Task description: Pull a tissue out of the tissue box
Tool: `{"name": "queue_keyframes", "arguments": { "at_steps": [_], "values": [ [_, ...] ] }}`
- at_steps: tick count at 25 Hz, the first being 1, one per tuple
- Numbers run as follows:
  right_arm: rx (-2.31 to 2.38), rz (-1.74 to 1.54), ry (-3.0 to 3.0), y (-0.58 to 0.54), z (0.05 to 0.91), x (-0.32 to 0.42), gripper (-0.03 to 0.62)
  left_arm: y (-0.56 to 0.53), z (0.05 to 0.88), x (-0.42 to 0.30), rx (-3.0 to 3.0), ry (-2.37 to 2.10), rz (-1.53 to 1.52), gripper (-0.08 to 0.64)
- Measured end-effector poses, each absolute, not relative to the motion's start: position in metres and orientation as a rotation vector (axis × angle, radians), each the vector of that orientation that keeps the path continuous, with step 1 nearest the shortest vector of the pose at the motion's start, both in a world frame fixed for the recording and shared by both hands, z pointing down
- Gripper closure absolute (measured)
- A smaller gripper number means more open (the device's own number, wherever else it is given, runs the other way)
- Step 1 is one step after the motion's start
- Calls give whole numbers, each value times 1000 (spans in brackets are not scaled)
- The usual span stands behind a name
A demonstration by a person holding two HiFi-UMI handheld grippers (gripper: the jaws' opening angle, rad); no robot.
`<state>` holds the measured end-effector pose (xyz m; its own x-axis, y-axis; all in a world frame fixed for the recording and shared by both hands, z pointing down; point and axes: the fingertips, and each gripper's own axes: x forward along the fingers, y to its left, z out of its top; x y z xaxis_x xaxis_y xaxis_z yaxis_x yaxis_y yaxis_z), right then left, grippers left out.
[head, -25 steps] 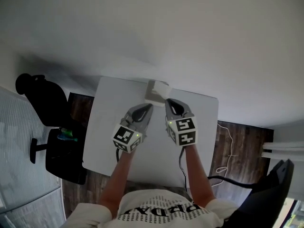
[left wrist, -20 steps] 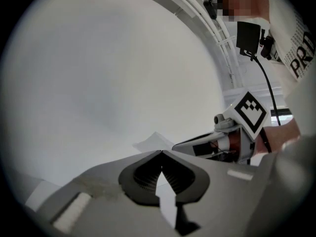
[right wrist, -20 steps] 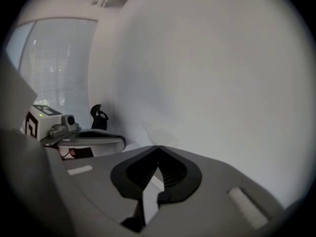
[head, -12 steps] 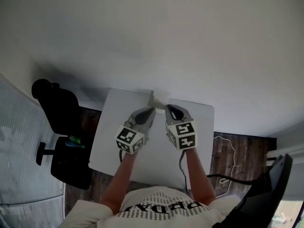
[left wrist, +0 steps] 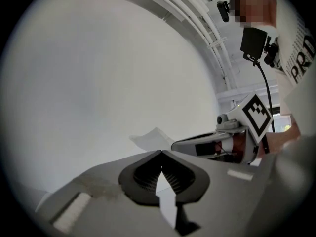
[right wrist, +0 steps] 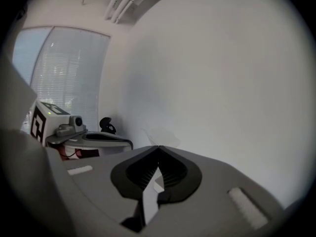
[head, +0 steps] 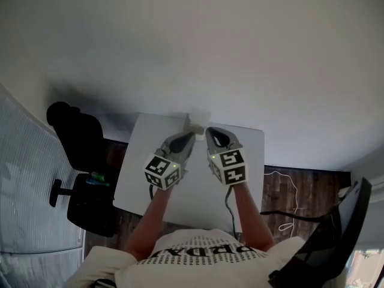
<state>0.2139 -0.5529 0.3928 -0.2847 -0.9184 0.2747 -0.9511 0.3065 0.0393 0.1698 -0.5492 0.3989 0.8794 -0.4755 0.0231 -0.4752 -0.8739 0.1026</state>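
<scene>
In the head view my left gripper [head: 191,136] and right gripper [head: 209,131] are held side by side above the far edge of the white table [head: 137,179]. A small white shape, the tissue box with its tissue [head: 197,122], shows just beyond their tips; I cannot tell box from tissue there. In the left gripper view the left gripper [left wrist: 161,152] is shut, a white strip of tissue [left wrist: 166,197] is pinched between its pads, and a loose corner sticks out past the tips. The right gripper [right wrist: 158,147] is likewise shut on a white strip of tissue [right wrist: 150,194].
A plain white wall [head: 210,47] rises right behind the table. A black office chair [head: 81,146] stands left of the table on the dark wood floor. A white cable [head: 287,179] lies on the floor at the right. Window blinds [right wrist: 69,73] show in the right gripper view.
Both grippers have risen together above the table, still shut and side by side. The table and the white shape at its far edge look smaller and farther below.
</scene>
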Motion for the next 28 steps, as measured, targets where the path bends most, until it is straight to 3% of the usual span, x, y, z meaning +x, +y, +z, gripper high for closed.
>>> {"name": "queue_keyframes", "arguments": {
  "at_steps": [28],
  "values": [
    [1709,177,-2373,-546,375,218,583,-545,383,180,2975,-744,-8,568]
  ]
}}
